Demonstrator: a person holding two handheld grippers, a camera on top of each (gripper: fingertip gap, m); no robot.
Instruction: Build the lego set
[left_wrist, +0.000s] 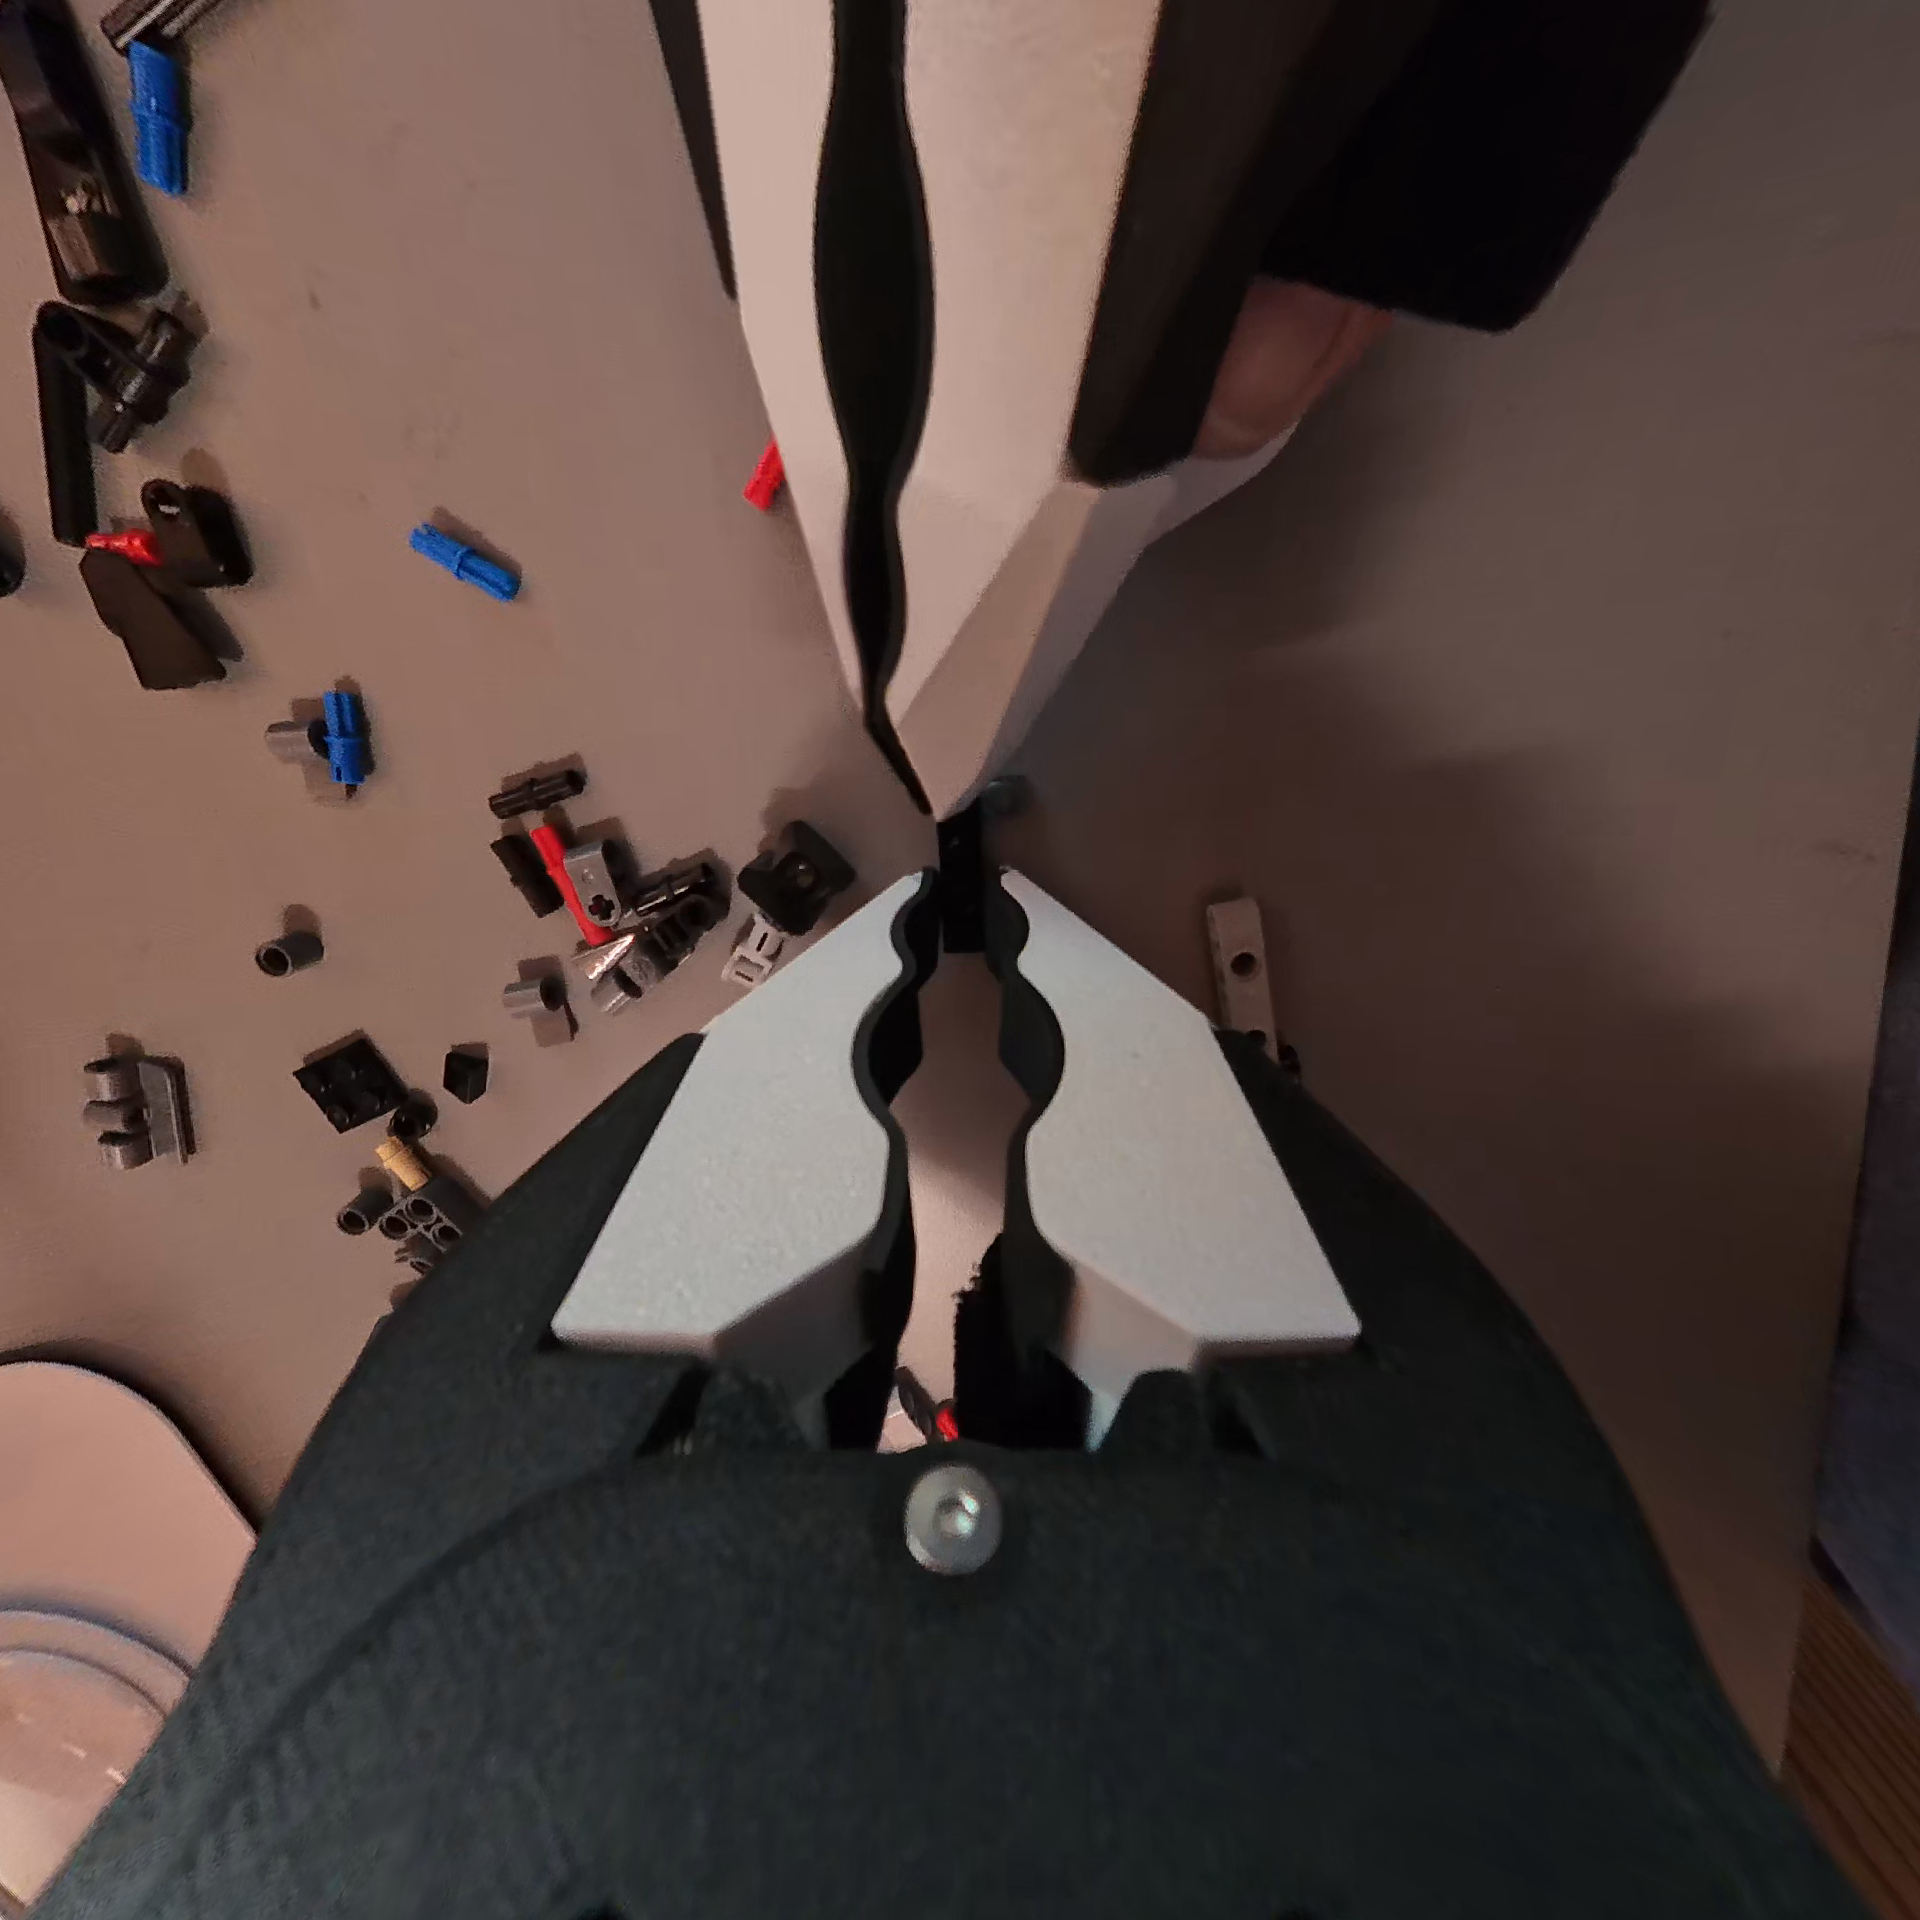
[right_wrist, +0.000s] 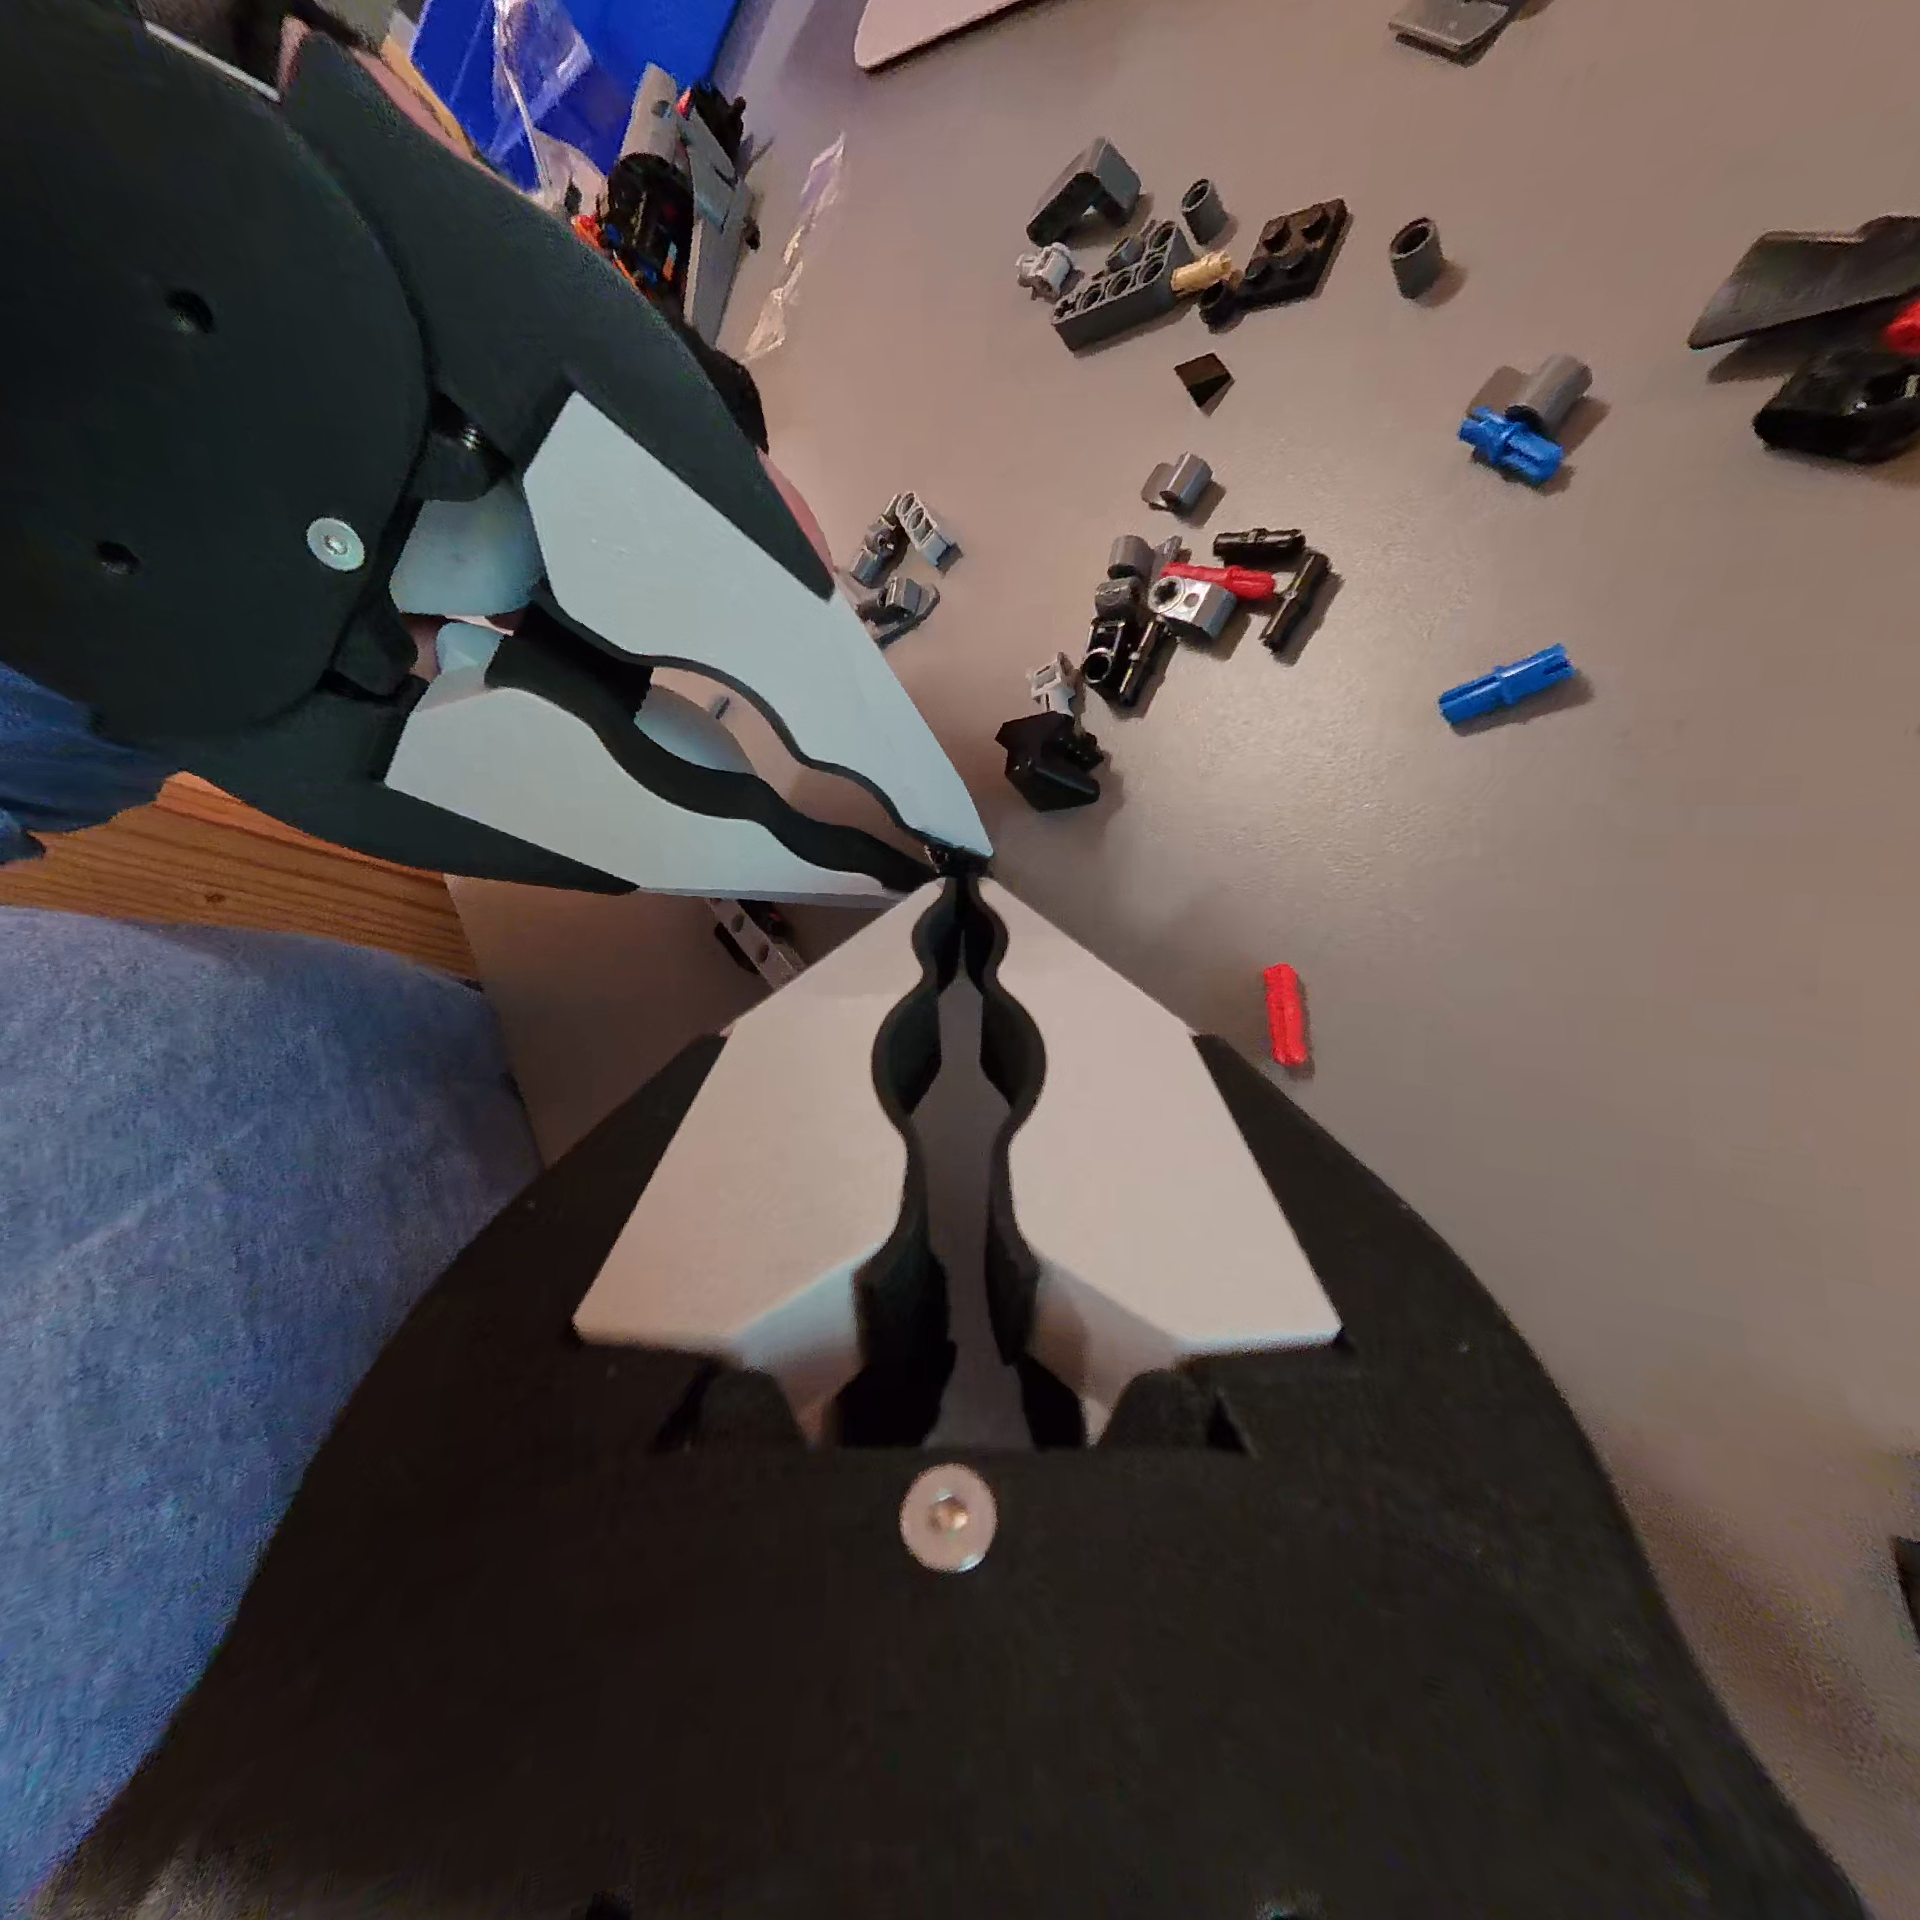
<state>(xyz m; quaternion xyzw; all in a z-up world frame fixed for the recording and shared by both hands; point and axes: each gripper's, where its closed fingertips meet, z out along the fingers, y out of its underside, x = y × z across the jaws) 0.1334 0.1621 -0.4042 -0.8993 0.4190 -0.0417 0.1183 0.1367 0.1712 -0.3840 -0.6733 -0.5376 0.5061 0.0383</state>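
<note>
Left tool (left_wrist: 964, 894) clamped on a small black lego piece (left_wrist: 962, 883) at its tips, held above the bench (left_wrist: 1455, 727). Right tool (right_wrist: 961, 894) tips pressed together, meeting the left tool tip to tip at the same piece; can't tell whether it grips it. Loose lego parts (right_wrist: 1195, 613) scattered on the bench beside, red pin (right_wrist: 1285, 1014) near, blue pin (right_wrist: 1503, 683) farther off
</note>
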